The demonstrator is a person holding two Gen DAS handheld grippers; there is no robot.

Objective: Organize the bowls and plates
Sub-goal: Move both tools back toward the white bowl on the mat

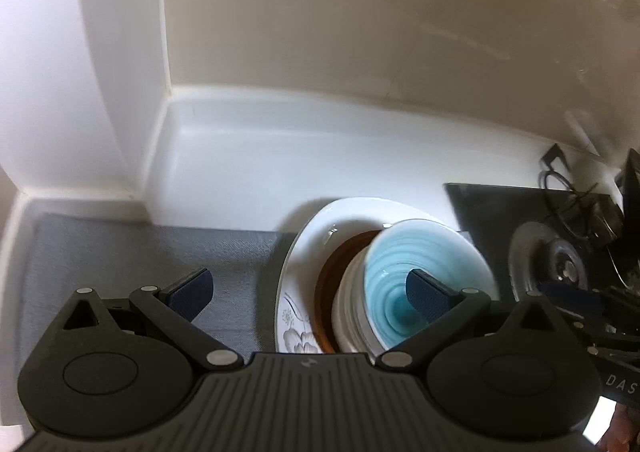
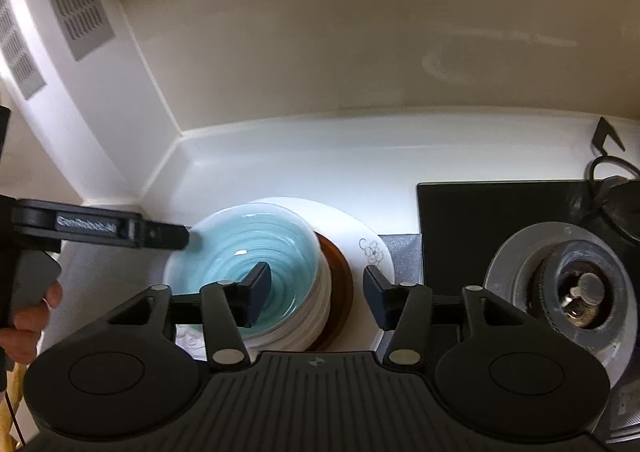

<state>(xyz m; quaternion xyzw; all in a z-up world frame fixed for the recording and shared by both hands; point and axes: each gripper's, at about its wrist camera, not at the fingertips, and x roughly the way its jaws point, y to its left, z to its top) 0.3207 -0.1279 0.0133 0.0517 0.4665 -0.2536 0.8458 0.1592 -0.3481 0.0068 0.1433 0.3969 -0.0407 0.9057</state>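
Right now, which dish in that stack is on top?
The blue swirled bowl tops the stack; beneath it sit white ribbed bowls, a brown plate and, at the bottom, the white floral plate.

The stacked blue bowl point(image 1: 424, 276) is hiding most of the brown plate point(image 1: 332, 288); the gas burner point(image 1: 560, 272) is running off frame.

Cream wall point(image 2: 360, 32) behind white counter point(image 2: 320, 156), gas burner point(image 2: 568, 292) right.

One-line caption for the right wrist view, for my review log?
Open right gripper straddles the rim of a blue bowl stacked on a brown plate and floral plate, beside a stove burner.
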